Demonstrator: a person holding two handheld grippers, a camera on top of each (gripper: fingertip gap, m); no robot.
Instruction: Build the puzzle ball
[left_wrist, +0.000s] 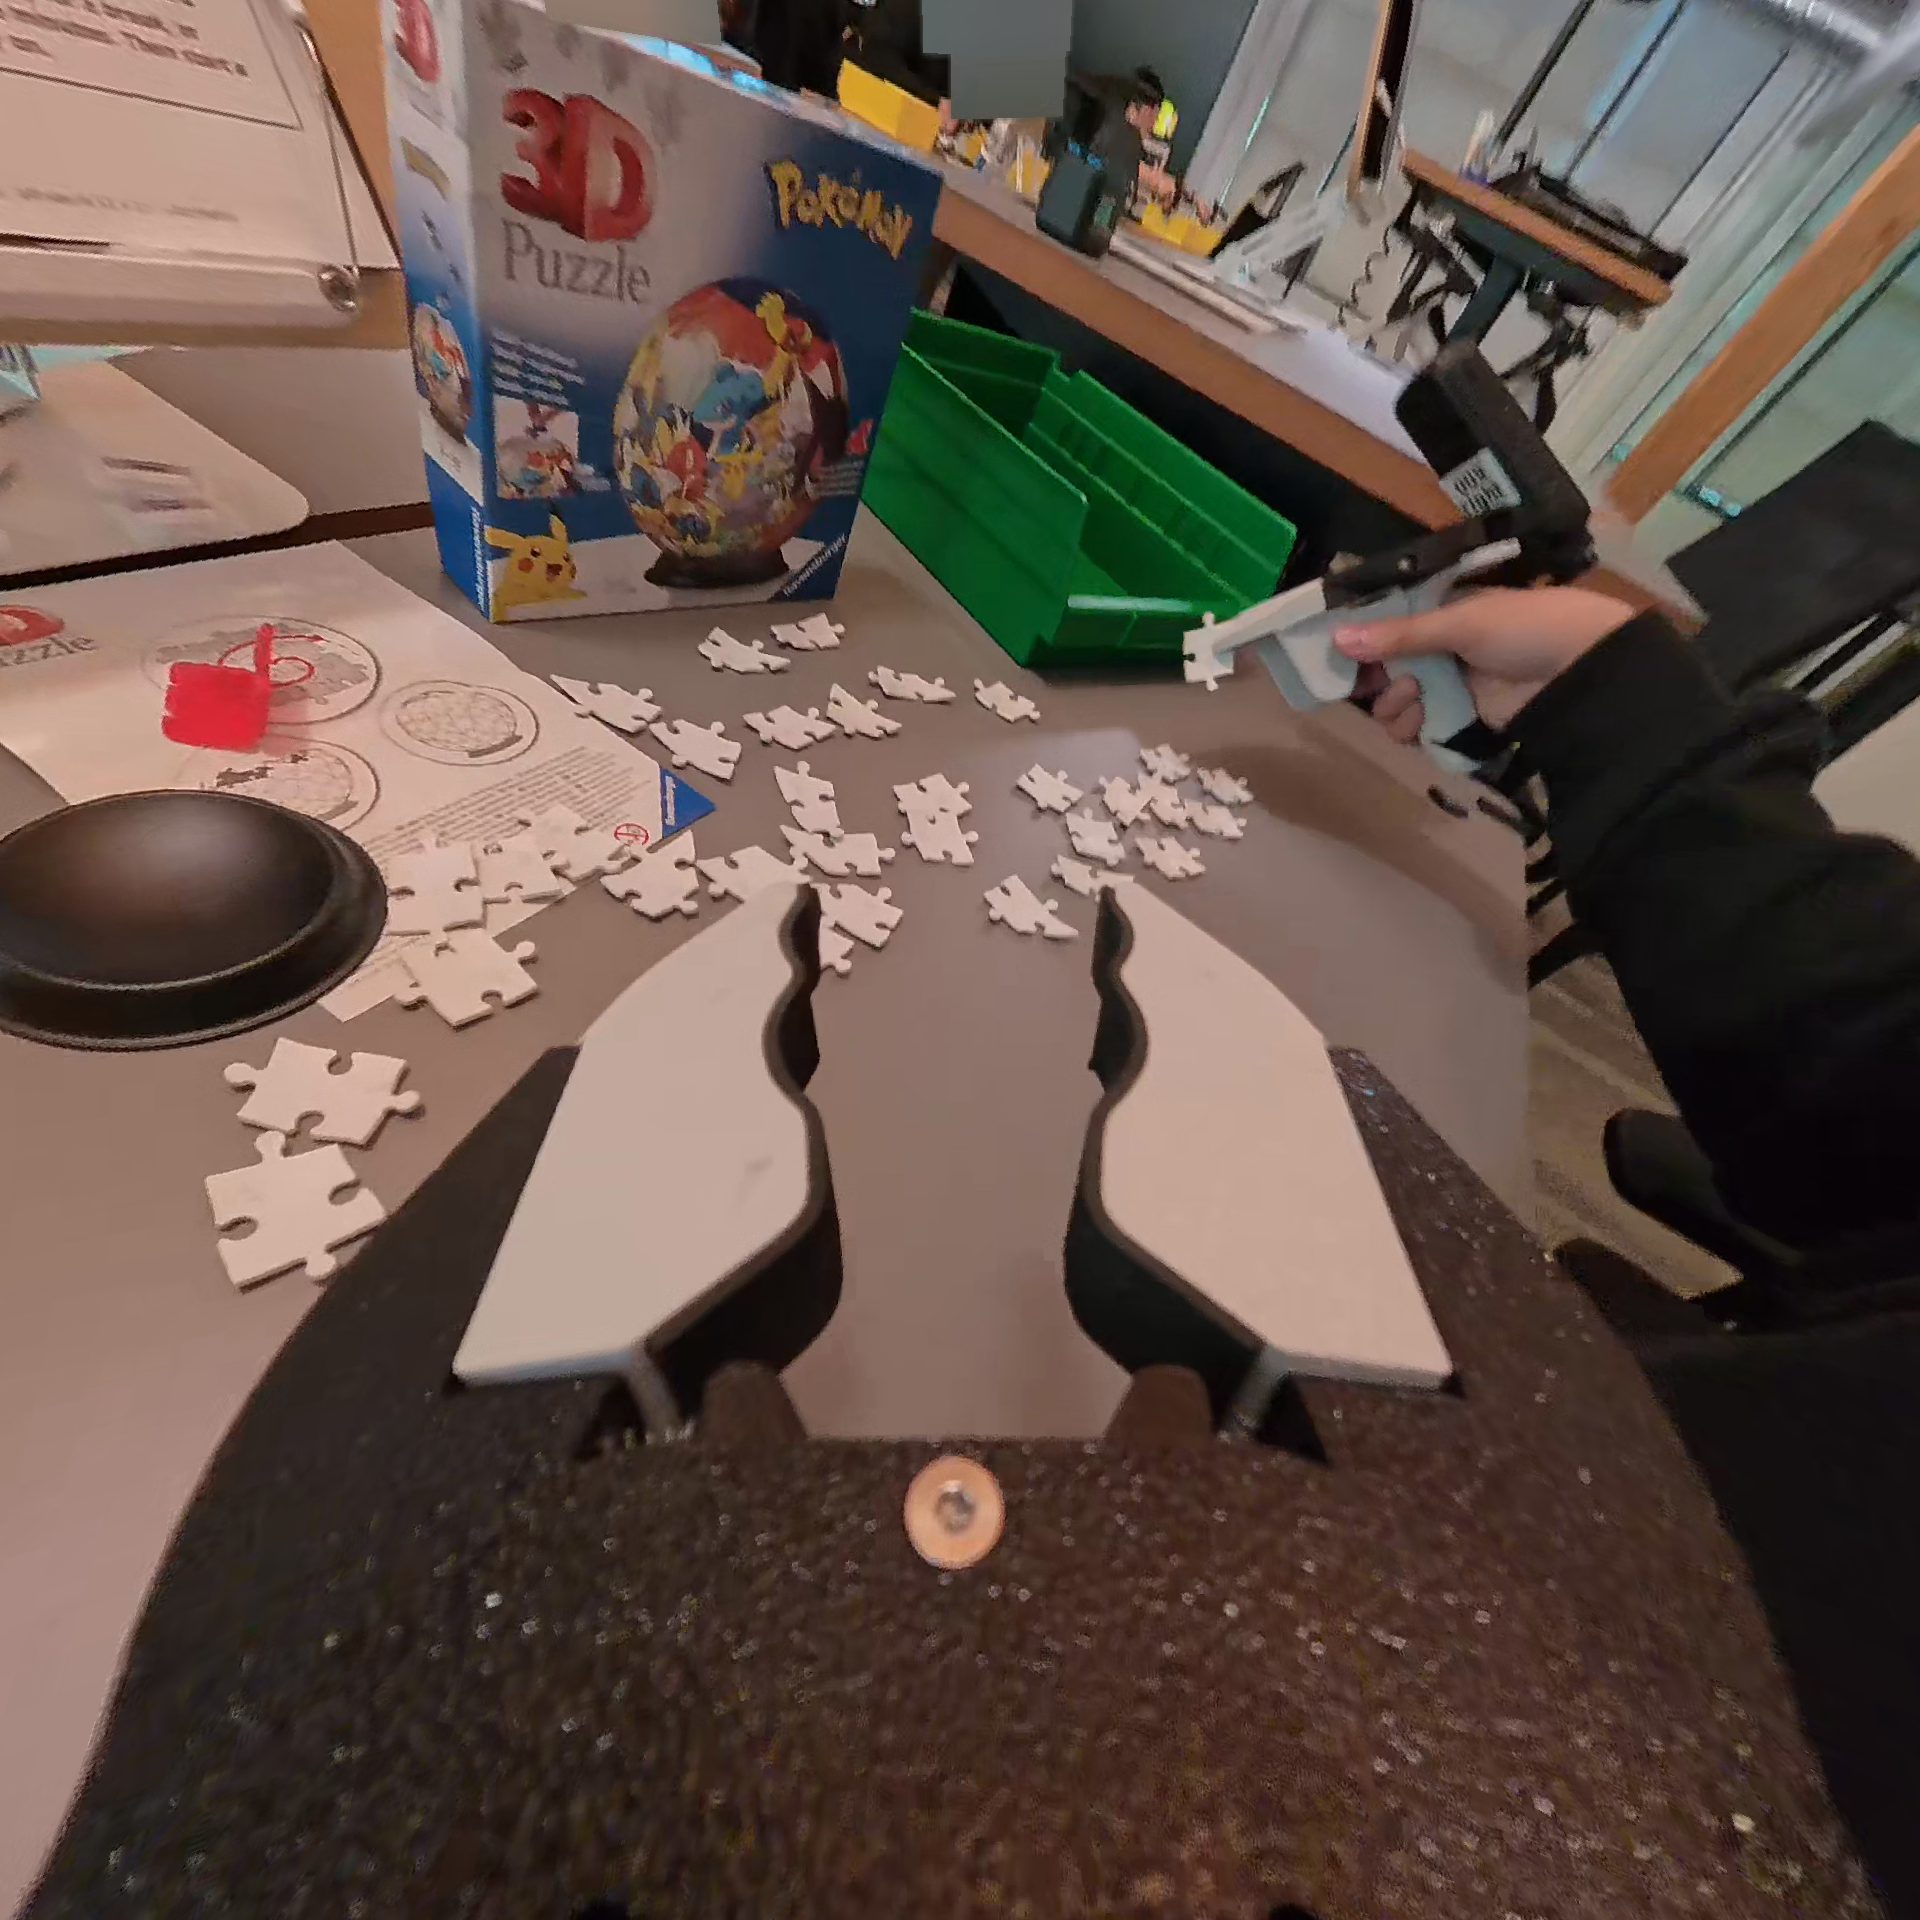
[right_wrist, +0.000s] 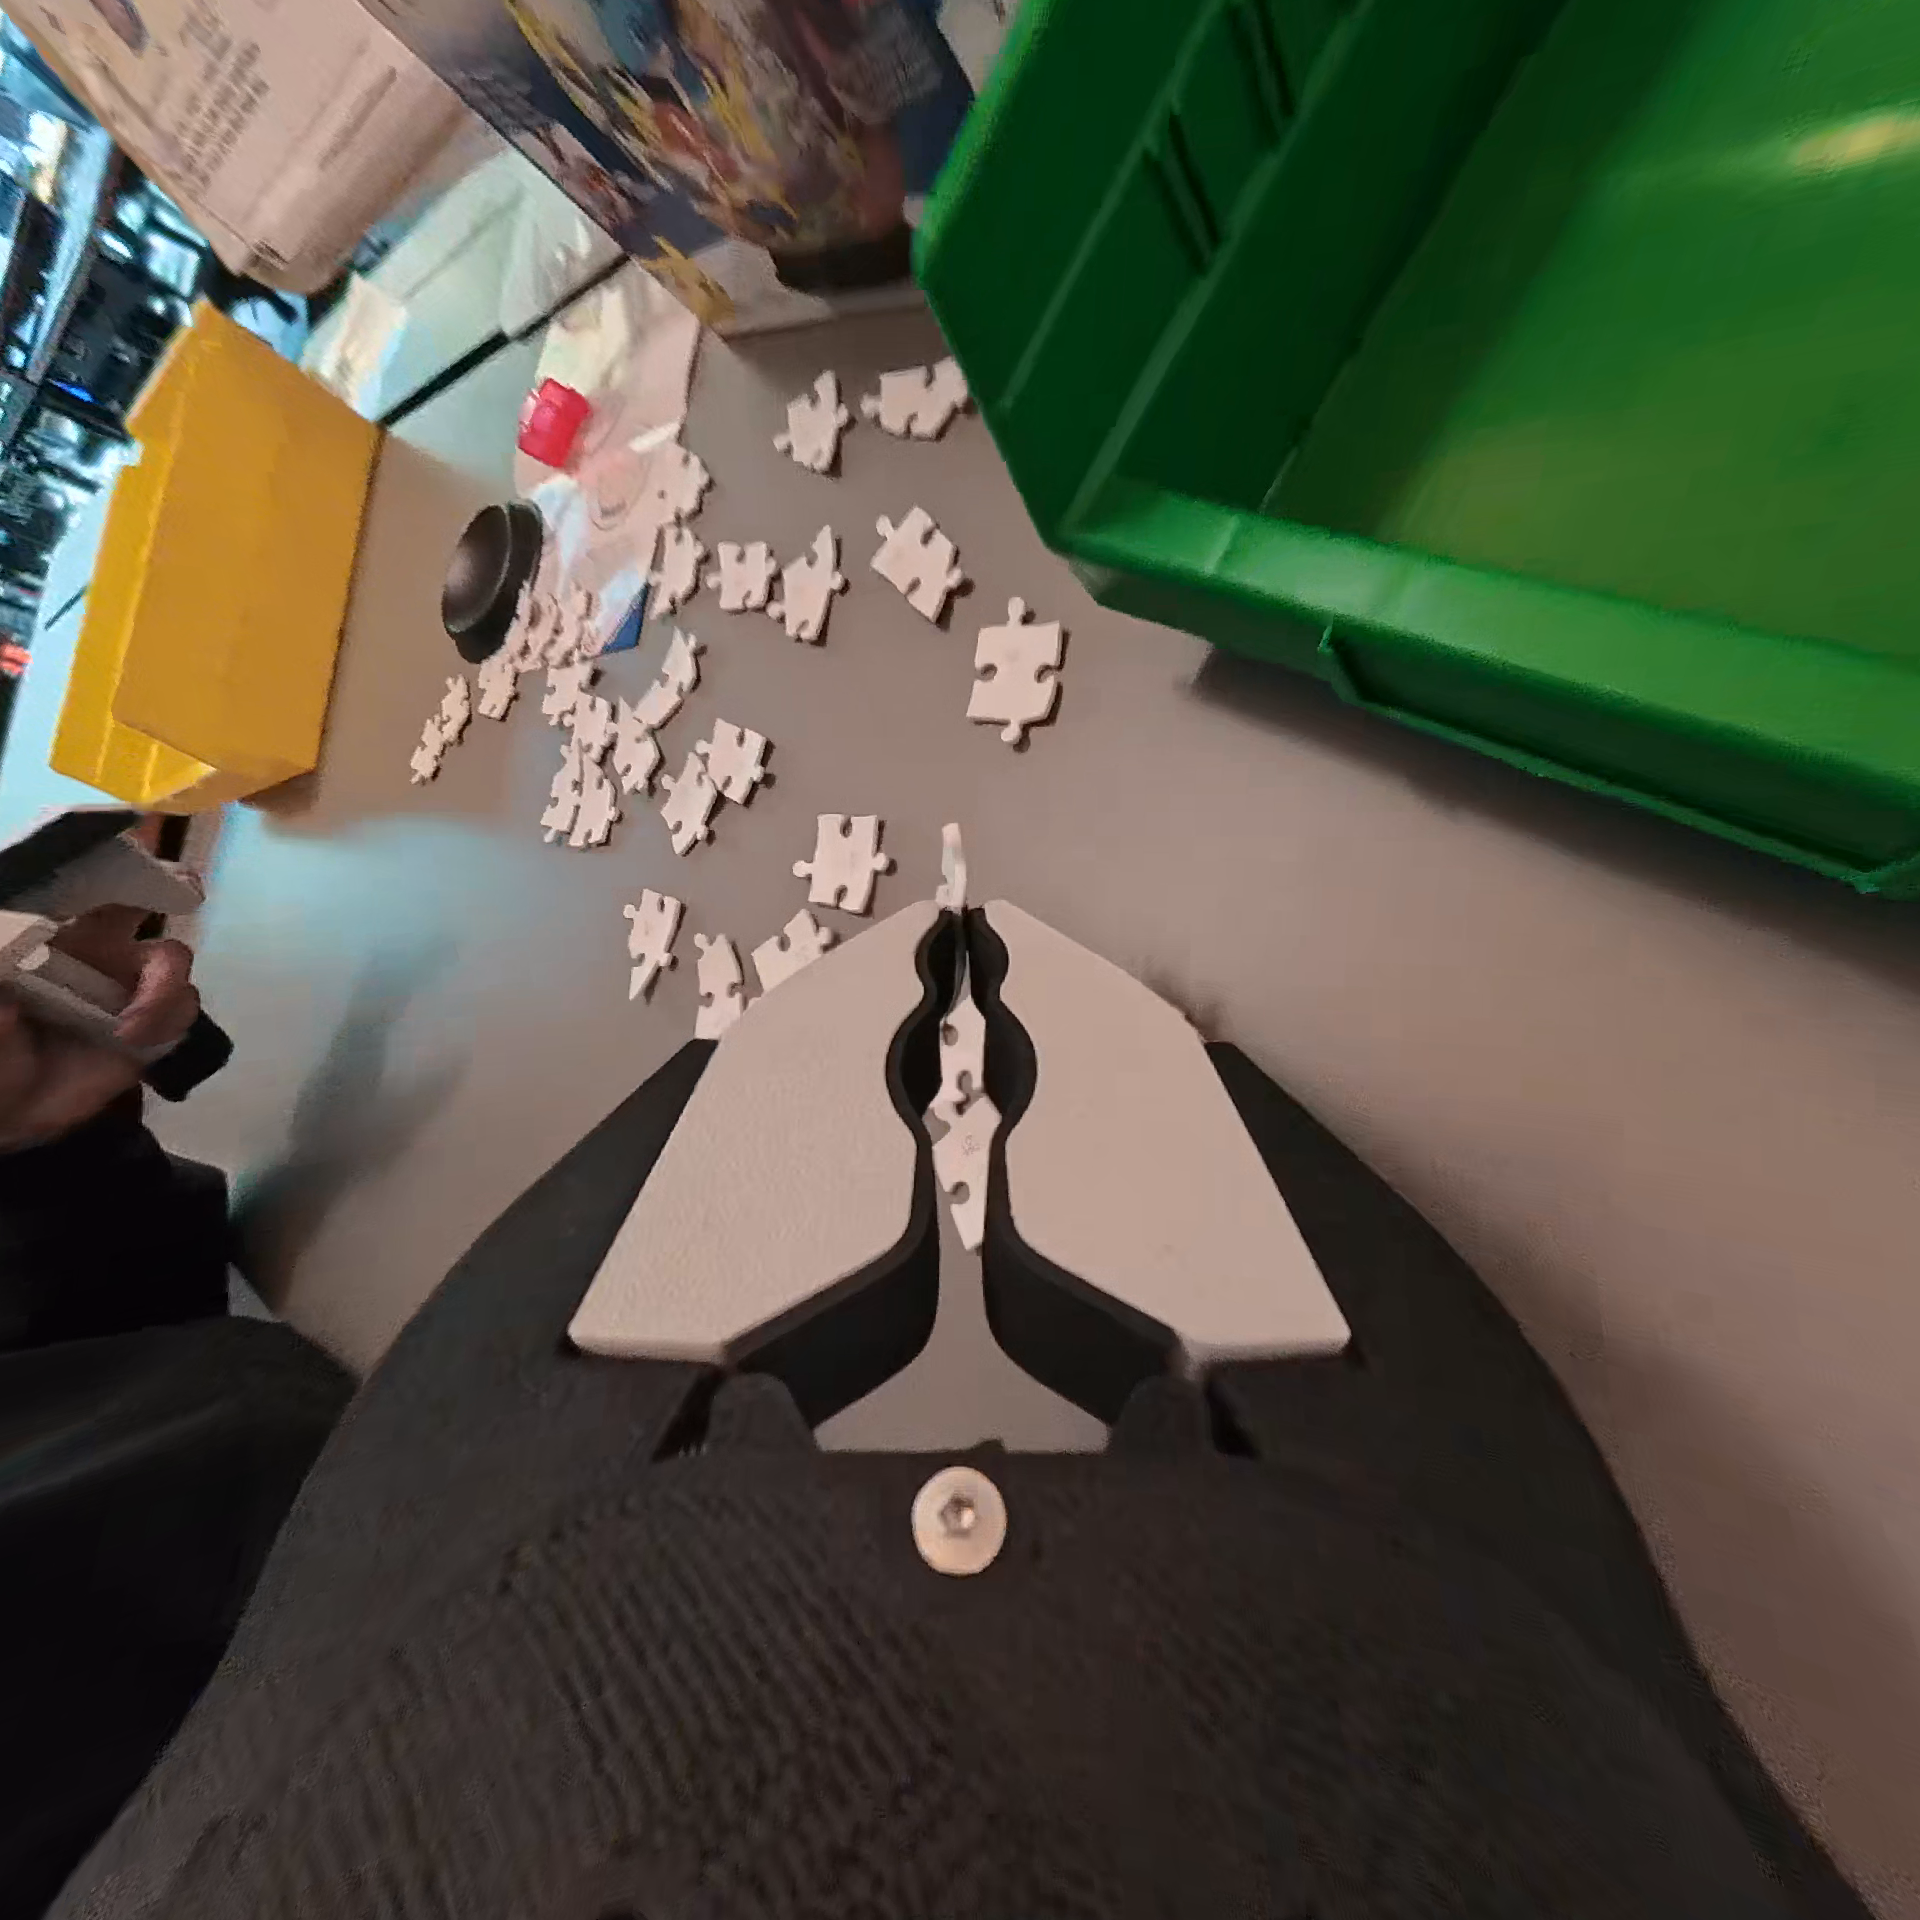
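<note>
Right wrist view: right gripper (right_wrist: 957, 914) pinches a puzzle piece (right_wrist: 953, 862) edgewise; left gripper (left_wrist: 954, 909) gapes empty.

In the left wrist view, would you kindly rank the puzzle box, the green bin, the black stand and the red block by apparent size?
1. puzzle box
2. green bin, close to the box in apparent size
3. black stand, cut off by the frame edge and nearer the camera, so its rank is unsure
4. red block
</note>
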